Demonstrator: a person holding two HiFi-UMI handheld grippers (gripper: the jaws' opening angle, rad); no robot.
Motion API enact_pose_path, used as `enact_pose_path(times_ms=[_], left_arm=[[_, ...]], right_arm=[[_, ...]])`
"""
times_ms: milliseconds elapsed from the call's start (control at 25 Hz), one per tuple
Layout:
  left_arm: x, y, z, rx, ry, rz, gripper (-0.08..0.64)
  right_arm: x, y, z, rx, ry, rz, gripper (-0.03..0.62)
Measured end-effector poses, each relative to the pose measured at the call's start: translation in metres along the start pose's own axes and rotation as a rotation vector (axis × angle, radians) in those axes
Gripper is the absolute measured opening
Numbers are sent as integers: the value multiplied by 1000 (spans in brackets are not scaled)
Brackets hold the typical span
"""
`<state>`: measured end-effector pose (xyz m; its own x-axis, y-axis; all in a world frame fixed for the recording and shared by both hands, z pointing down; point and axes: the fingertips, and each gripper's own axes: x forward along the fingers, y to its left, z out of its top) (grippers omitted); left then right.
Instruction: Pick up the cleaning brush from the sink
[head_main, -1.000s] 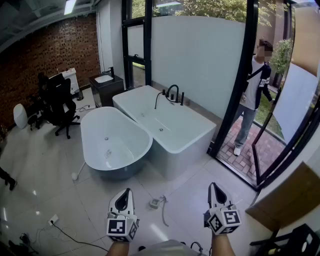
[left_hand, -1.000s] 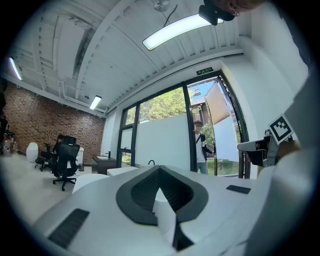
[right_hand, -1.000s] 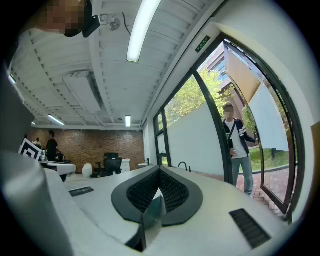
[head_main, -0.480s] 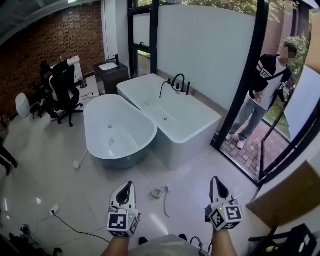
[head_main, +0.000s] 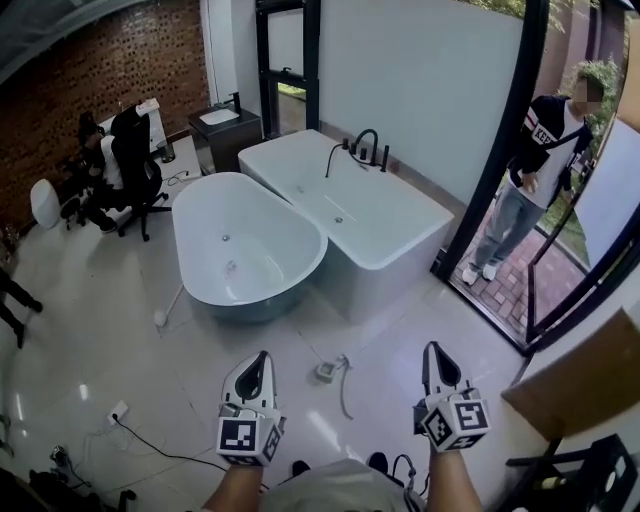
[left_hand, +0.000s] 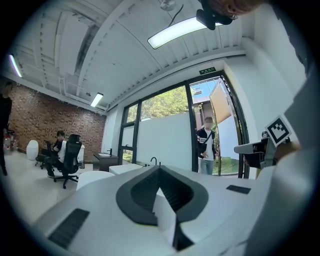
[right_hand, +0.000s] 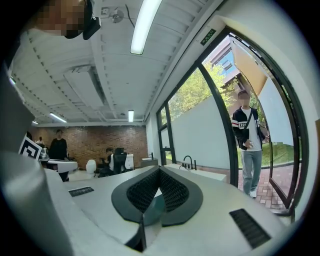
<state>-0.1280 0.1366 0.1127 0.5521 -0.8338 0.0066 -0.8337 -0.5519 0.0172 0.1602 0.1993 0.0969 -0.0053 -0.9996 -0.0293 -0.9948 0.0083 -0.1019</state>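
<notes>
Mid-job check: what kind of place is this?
Probably a bathroom-fixture showroom or studio: an oval tub beside a rectangular tub, a sink cabinet behind them, and an office chair by a brick wall.

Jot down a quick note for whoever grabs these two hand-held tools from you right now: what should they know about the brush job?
Left gripper: fingers together, nothing held.
Right gripper: fingers together, nothing held.
Sink: a small white basin on the dark cabinet at the far side of the room, beyond the oval tub and the rectangular tub. Both grippers are well short of it.
Cleaning brush: cannot be made out from here.
Done: nothing yet.
Left: walk round the tubs to the sink, find the brush, open one gripper, close on it and lift. Mind the cable lying just ahead.
</notes>
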Motion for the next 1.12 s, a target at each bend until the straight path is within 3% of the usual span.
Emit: enact_pose_path(times_ms=[200, 240, 440, 600, 760, 960, 1120], left_arm=[[39, 54, -69, -11, 36, -43, 0], [53, 57, -80, -11, 47, -48, 0], [164, 69, -136, 18, 102, -40, 27], [246, 109, -211, 10, 116, 12, 32], [316, 155, -350, 31, 153, 3, 37], [406, 219, -587, 36, 190, -8, 37], [454, 248, -733, 30, 232, -27, 37]], right_arm=[[62, 39, -87, -31, 100, 22, 9], [78, 37, -104, -32, 134, 29, 34], [189, -12, -196, 15, 261, 48, 55], [286, -37, -307, 20, 349, 76, 86], [365, -56, -457, 1, 404, 60, 94], [458, -78, -710, -21, 483, 63, 120], [502, -96, -875, -37, 569, 64, 124]])
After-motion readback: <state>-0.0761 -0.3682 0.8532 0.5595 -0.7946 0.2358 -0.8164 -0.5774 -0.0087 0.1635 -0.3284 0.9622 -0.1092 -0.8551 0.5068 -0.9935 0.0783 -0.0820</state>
